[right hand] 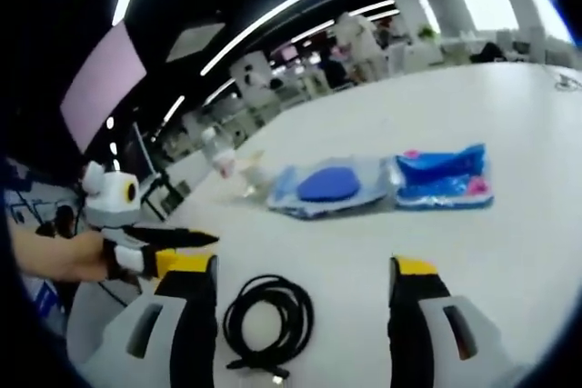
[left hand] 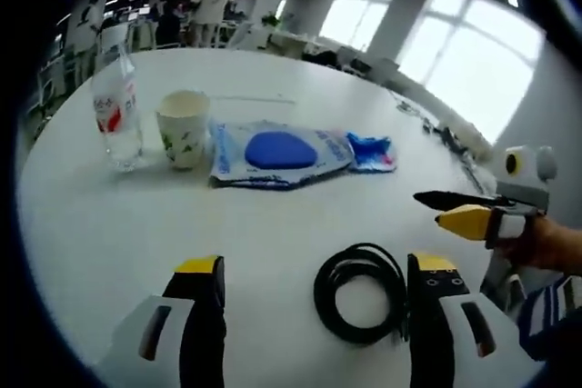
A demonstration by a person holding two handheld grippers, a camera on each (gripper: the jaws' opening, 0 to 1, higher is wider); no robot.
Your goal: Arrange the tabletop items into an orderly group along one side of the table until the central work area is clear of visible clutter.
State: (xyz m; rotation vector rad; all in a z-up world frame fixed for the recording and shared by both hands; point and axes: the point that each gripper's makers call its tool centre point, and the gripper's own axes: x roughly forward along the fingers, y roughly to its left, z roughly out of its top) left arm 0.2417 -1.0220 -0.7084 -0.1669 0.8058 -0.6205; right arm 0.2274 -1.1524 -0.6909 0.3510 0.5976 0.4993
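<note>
A coiled black cable lies on the white table, close in front of my left gripper, which stands open with the coil near its right jaw. My right gripper reaches in from the right, held by a hand. In the right gripper view that gripper is open, with the cable by its left jaw and the left gripper coming in from the left. Farther back stand a water bottle and a paper cup. Beside them lie a blue pouch and a small blue packet.
The bottle, cup, pouch and packet form a row across the table. More cables lie at the far right edge. People and desks stand beyond the table's far side.
</note>
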